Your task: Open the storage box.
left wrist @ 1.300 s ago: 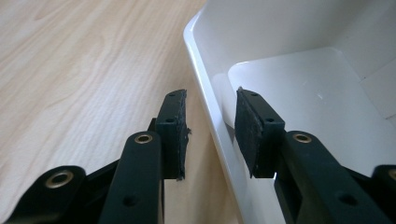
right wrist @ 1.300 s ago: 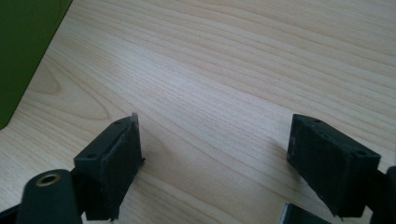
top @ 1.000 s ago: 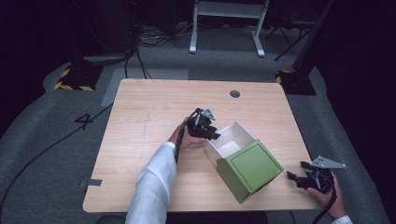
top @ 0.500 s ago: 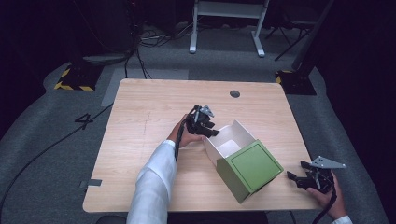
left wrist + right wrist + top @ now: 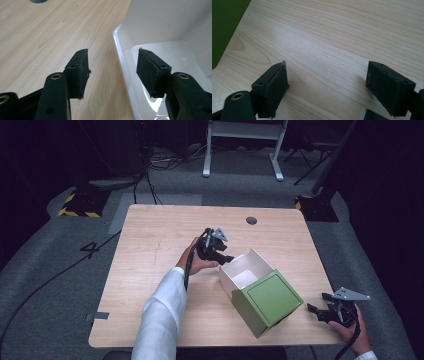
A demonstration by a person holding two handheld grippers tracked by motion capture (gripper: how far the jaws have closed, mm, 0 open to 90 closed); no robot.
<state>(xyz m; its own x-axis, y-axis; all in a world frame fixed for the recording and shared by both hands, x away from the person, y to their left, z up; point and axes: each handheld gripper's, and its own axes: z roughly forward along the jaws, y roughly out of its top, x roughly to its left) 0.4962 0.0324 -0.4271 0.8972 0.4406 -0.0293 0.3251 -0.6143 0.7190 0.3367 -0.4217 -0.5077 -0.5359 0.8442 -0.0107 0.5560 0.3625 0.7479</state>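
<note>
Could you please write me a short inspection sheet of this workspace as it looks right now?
Surface: wooden table, a round grommet hole near its far edge.
Job's things: white open box with a green lid at its near side.
Clutter: nothing seen.
Grippers: left gripper open, jaws astride the box's wall; right gripper open, near the table's right corner.
Cables: one trails from each gripper; more on the floor behind.
Surroundings: grey floor, white stand, hazard-striped block.
</note>
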